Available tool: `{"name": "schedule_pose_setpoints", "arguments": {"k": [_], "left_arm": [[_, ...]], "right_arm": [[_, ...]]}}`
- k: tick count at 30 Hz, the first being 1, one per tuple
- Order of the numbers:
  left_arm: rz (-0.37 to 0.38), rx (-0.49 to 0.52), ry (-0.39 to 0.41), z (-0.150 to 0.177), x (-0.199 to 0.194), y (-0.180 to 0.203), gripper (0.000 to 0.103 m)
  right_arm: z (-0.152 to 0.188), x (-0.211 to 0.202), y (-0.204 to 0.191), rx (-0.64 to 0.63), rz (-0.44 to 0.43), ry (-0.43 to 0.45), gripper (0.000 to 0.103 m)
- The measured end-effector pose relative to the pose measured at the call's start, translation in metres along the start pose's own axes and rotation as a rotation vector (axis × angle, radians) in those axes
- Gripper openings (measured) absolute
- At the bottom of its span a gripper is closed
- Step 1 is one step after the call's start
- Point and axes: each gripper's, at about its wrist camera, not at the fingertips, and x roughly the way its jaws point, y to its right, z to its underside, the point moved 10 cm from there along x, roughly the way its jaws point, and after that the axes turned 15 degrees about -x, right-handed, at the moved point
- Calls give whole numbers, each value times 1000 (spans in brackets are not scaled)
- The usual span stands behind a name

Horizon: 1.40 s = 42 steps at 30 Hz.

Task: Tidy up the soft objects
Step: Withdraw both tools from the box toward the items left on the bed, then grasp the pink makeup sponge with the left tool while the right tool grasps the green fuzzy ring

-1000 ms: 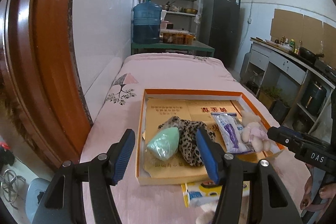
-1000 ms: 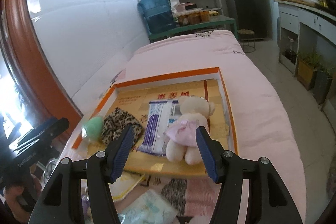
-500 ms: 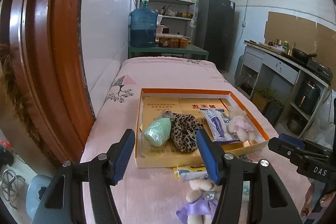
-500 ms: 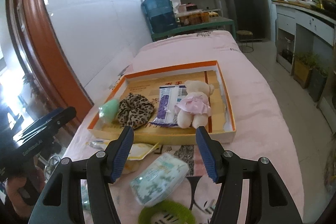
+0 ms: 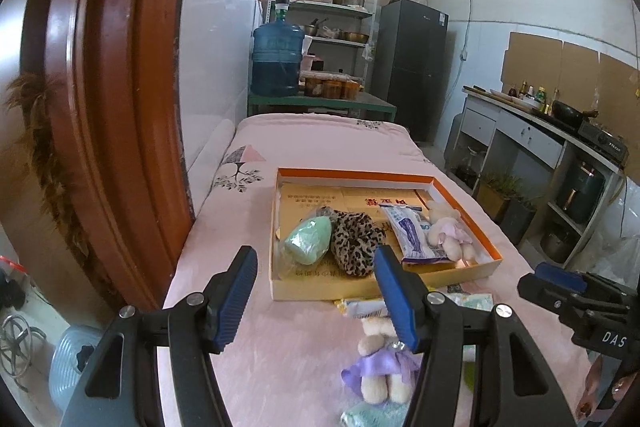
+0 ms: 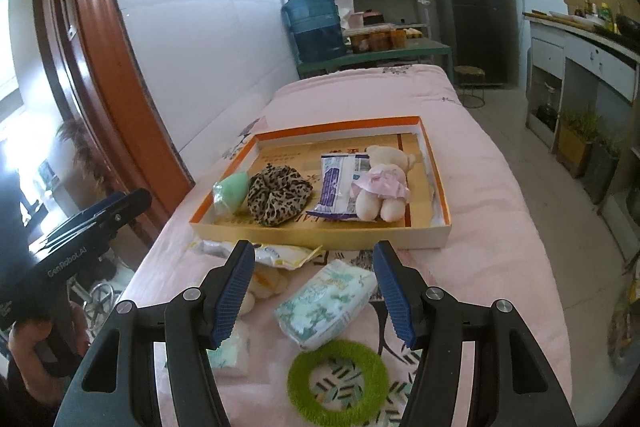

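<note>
Both empty gripper (image 6: 314,291) jaws frame the tissue pack (image 6: 326,303) below.

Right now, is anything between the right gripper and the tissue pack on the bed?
Nothing visible. The right gripper is open with the tissue pack lying just ahead of its fingers, bare bedding around it.

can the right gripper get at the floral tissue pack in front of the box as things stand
Probably yes. The right gripper is open and empty, and the floral tissue pack lies on the pink bedding just ahead of its fingertips, with nothing on top. The green ring sits nearer but to the side of the pack.
</note>
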Motion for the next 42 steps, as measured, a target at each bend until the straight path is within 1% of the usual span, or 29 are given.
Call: {"name": "schedule_pose_setpoints", "arguments": {"k": [4,11,14,21,25,30,35,39,40,42], "left_arm": [[2,-13,-5,9,-8,-5,60],[26,21,-5,16,-23,1,60],[41,22,-19,25,-28,3,60],[68,50,-58,51,-38,10,60],[88,54,-71,65,-46,13,60],[124,69,-95,82,-57,23,60],[171,78,-127,99,-68,34,60],[231,98,-162,117,-76,46,60],[255,107,-176,124,-79,50,60],[277,124,-202,138,-82,55,60]], "right_arm": [[12,-5,-2,9,-2,-7,63],[24,-18,-11,-18,-7,-26,63],[29,-21,-17,-27,-12,-28,63],[53,-17,-38,-60,-61,-75,63],[72,-11,-50,-95,-79,-122,63],[91,-2,-58,-140,-79,-173,63],[101,7,-58,-155,-78,-205,63],[105,13,-54,-160,-72,-223,63],[105,16,-53,-167,-72,-231,63],[106,19,-53,-184,-71,-243,63]]}}
